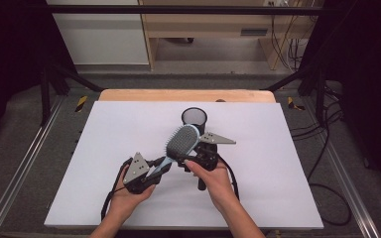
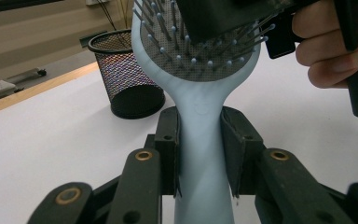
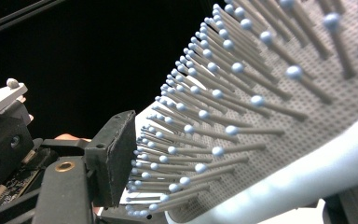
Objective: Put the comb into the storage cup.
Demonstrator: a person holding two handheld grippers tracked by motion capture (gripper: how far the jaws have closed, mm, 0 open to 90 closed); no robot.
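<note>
So we're looking at a pale blue hairbrush point(image 1: 181, 141) with a smooth plastic handle and an oval head, its grey perforated cushion bristling with thin pins tipped in little blue balls. It's held up off the white table point(image 1: 104, 148), just this side of the black wire-mesh cup point(image 1: 194, 117), a round see-through cylinder standing upright.

The left gripper point(image 2: 200, 156) is clamped on the brush handle, both black pads pressed flat against its sides, the hand cupped under the gripper body. The right gripper point(image 1: 193, 157) sits at the brush head, to the right of the handle: one blocky pad point(image 3: 114, 156) touches the pin tips, and we can't make out the other jaw behind the head, so no telling if it's actually gripping. That hand wraps over the top, fingers curled.
</note>
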